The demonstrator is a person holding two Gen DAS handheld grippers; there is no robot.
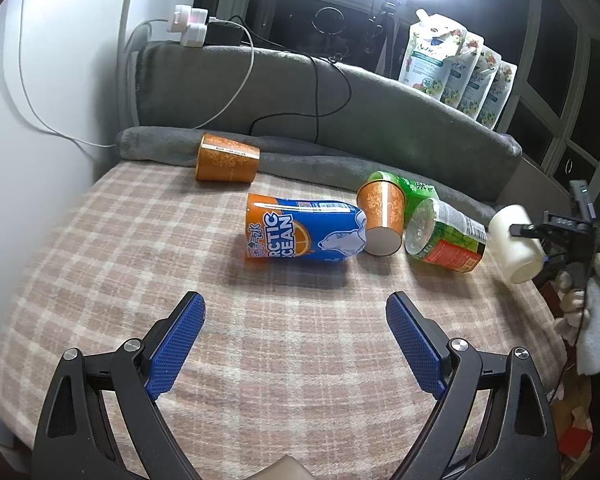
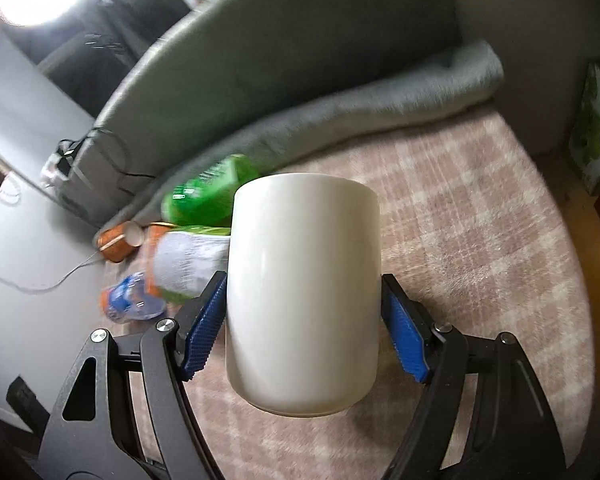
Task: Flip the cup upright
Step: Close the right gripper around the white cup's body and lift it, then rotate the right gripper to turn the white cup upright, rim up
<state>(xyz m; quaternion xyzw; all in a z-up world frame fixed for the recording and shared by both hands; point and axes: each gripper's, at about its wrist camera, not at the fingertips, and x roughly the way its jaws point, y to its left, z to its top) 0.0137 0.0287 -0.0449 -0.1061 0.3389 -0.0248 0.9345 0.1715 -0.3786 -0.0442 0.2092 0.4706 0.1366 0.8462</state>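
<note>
right claw [image 2: 303, 320] grips the white cup [image 2: 303, 292] at 3 o'clock, lifted and tilted above the plaid tabletop [image 1: 260, 340]; uprighting and setting down remain. left claw [image 1: 296, 344] gapes, unladen.

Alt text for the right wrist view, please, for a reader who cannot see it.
The right gripper clamps a cream cup between its blue pads, above a pink plaid cloth. Behind, blurred, lie green bottles, a blue and orange bottle, an orange paper cup and a rolled grey blanket.
</note>
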